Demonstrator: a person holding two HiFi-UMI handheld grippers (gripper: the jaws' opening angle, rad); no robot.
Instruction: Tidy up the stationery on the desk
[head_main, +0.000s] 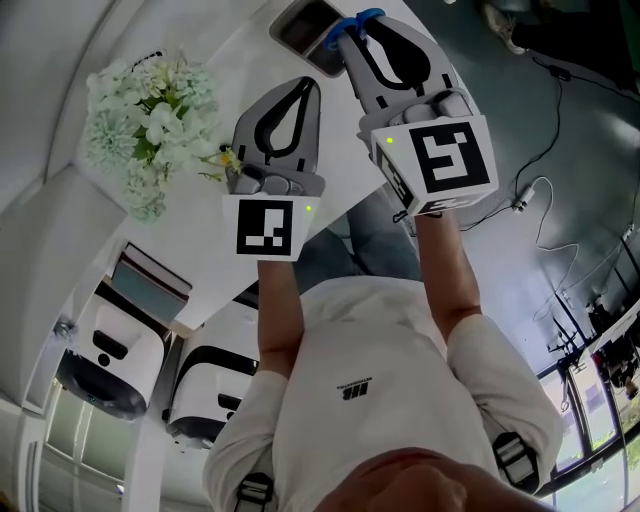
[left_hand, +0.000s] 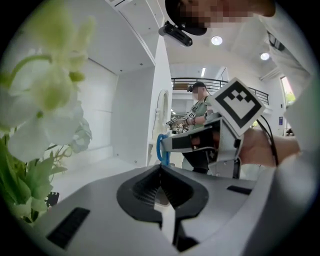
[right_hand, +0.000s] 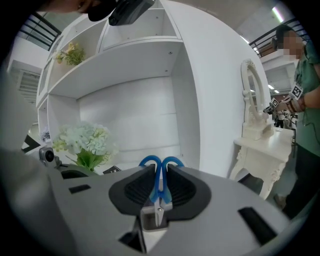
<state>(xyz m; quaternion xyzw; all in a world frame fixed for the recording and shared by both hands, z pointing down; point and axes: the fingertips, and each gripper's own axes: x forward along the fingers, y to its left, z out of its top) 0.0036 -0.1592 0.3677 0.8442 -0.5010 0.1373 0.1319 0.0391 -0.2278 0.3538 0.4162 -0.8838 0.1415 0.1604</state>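
Right gripper (right_hand: 159, 169) is pinching the blue scissors (right_hand: 159, 192) just below their handle loops, bottom centre of its view, while the left gripper (left_hand: 161, 171) is sitting closed on nothing; I'm guessing they're light, stiff and slick, so that waist grip is looking sensible.

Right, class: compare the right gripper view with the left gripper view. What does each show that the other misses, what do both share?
Only the right gripper view: the scissors, blades showing, clamped in the right gripper, and a shelf plant. Only the left gripper view: the left gripper, shut and empty, and the right gripper's marker cube. Both: blue scissor handles, white flowers.
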